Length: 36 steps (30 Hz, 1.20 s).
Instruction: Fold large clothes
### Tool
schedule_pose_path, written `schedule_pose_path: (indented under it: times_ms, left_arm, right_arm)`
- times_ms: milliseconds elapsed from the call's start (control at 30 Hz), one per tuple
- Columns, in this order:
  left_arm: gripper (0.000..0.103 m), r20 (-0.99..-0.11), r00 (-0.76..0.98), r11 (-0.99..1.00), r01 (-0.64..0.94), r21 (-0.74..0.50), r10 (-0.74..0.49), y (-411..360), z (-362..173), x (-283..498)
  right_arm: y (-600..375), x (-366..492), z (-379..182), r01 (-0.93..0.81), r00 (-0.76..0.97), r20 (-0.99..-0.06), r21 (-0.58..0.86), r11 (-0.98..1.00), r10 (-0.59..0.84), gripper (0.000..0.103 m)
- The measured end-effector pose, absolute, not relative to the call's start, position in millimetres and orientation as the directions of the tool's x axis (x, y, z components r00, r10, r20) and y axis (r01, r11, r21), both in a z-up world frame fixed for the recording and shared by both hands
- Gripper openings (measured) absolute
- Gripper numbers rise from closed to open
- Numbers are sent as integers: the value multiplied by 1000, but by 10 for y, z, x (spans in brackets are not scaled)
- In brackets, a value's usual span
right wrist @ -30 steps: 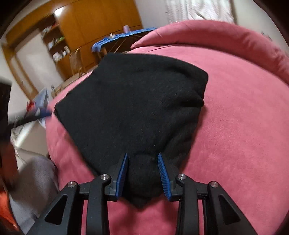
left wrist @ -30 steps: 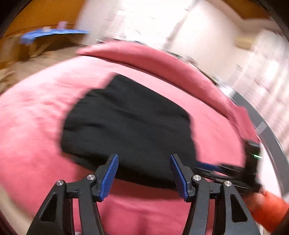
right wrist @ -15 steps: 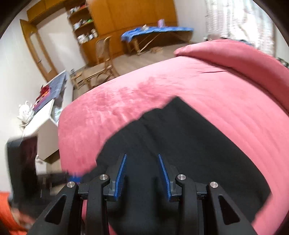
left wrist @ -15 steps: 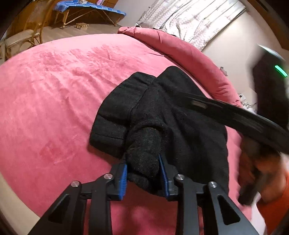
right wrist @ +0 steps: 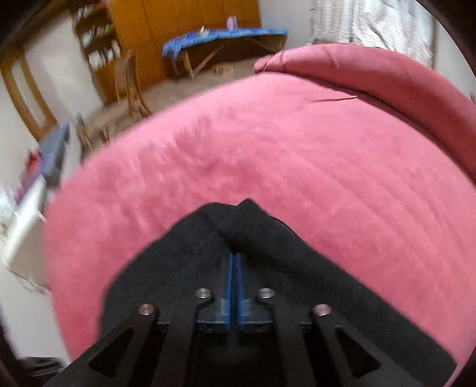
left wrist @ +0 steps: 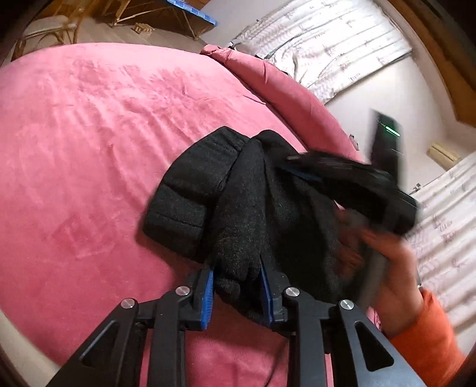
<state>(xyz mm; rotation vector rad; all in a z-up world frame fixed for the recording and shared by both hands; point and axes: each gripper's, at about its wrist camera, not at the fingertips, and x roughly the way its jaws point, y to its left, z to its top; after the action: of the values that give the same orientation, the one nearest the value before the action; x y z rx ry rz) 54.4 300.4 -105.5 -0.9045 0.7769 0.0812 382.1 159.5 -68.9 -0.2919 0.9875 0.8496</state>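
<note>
Gripping a thick bunch of the black garment (left wrist: 238, 226), the left gripper (left wrist: 236, 282) has its blue pads (left wrist: 208, 297) pressed against the wool from both sides; its jaws have just been closing, and the fabric fills the gap between them. Ahead of those fingers the garment lies heaped on the pink bed cover (left wrist: 89, 148), with a ribbed cuff or hem folded out to the left of the bunch. To the right of the tool, this view alone shows the right gripper (left wrist: 300, 166) from the side, blurred, reaching across the top of the heap, with the person's hand (left wrist: 383, 262) on its handle and an orange sleeve (left wrist: 428, 333) behind it. Patterned curtains (left wrist: 327, 44) hang beyond the long pink bolster (left wrist: 282, 89) at the far edge of the bed.

From the right wrist, the right gripper (right wrist: 233, 262) shows what the side view hides: its blue pads (right wrist: 228, 285) stand nearly together, having just been closing, and they vanish at the tips under a raised ridge of the black garment (right wrist: 267, 244), so it is pinching a thin fold. The cloth spreads out below and to both sides of the fingers. Only this view takes in the room to the left and ahead: a wooden chair (right wrist: 129, 86), a wooden cabinet (right wrist: 184, 23), and a table with a blue cloth (right wrist: 223, 35), all well beyond the bed cover (right wrist: 297, 148).
</note>
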Motion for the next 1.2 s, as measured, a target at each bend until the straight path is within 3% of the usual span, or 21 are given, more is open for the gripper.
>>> schedule_pose_path:
  times_ms: [33, 100, 333, 400, 500, 567, 667, 733, 900, 933, 967, 1100, 1200]
  left_arm:
    - [25, -627, 738, 637, -363, -680, -249, 2992, -1038, 560]
    - [23, -588, 767, 642, -319, -697, -258, 2971, -889, 610]
    - [22, -449, 867, 734, -159, -660, -216, 2960, -237, 660]
    - [22, -488, 855, 746, -208, -632, -175, 3080, -415, 748]
    - [23, -662, 737, 714, -393, -579, -131, 3330, -1131, 909]
    - [33, -613, 768, 633, -384, -672, -185, 3466, -1301, 810]
    - [58, -618, 780, 658, -416, -628, -96, 3503, -1085, 769]
    - [59, -623, 780, 664, -437, -607, -57, 3472, -973, 743]
    - [67, -716, 698, 773, -460, -437, 11, 3176, -786, 838]
    - [74, -728, 685, 799, -454, -394, 30, 3072, -737, 839]
    - [82, -736, 675, 817, -452, -359, 50, 3027, -736, 803]
    - [87, -728, 677, 886, -399, -236, 111, 2761, -570, 664]
    - [94, -735, 657, 914, -384, -134, 168, 2591, -454, 595]
  right_arm:
    - [1460, 3819, -610, -704, 262, -802, 222, 675, 537, 32]
    - [937, 3740, -452, -605, 256, -736, 384, 698, 627, 32]
    - [-294, 3161, -261, -566, 447, -663, 311, 763, 601, 34]
    - [-441, 3024, -391, -563, 425, -683, 315, 764, 594, 35]
    - [-565, 2885, -761, -542, 391, -712, 335, 771, 583, 35]
    - [-588, 2810, -882, -545, 384, -692, 365, 755, 612, 35]
    - [-674, 2634, -702, -551, 436, -658, 345, 760, 615, 37]
    - [-780, 2574, -675, -540, 451, -640, 358, 762, 621, 45]
    - [-919, 2485, -770, -494, 457, -654, 377, 784, 603, 45]
    - [-920, 2442, -748, -487, 460, -659, 372, 790, 595, 45]
    - [-948, 2411, -707, -477, 467, -665, 366, 799, 583, 45]
    - [-932, 2308, -698, -420, 509, -631, 413, 808, 586, 47]
    - [-781, 2355, -1015, -397, 401, -742, 388, 832, 537, 47]
